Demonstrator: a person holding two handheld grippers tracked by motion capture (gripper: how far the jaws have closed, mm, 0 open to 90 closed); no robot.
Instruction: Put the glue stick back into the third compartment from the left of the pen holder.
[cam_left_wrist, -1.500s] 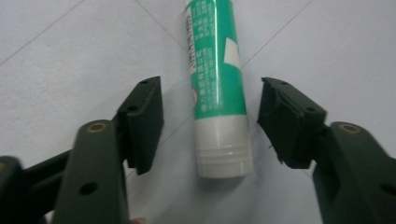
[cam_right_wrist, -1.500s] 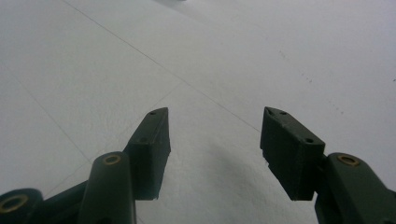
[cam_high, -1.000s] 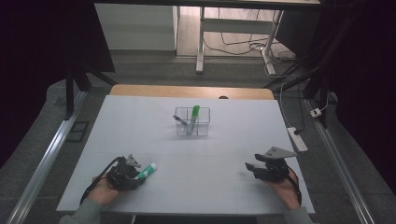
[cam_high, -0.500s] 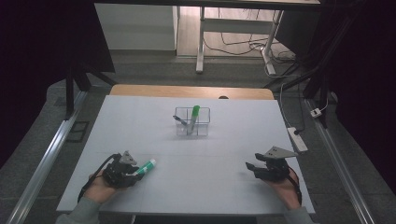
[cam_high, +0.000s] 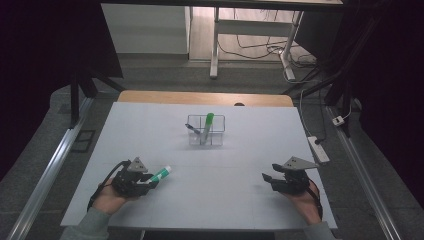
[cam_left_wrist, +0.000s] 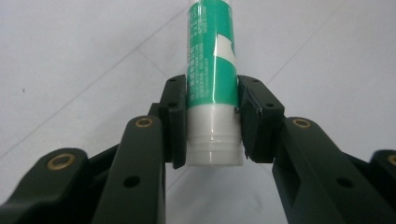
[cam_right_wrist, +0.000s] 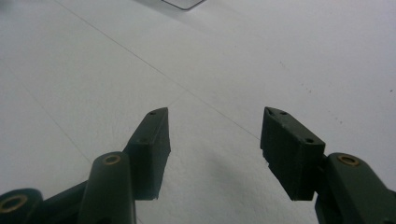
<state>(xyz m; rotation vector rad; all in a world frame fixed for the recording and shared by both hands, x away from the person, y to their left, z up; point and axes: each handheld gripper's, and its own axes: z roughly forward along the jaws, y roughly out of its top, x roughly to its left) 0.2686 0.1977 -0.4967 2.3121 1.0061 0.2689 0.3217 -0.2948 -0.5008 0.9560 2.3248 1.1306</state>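
Left claw (cam_left_wrist: 212, 123) clamps the green-and-white tube (cam_left_wrist: 211, 70); right claw (cam_right_wrist: 215, 140) gapes empty.

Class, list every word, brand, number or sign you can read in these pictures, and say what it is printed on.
No text can be read.
Green and white tube held in the left gripper: rows of small white print run down its green body, too small and blurred to read.
Green tube standing in the clear organiser: no print can be made out.
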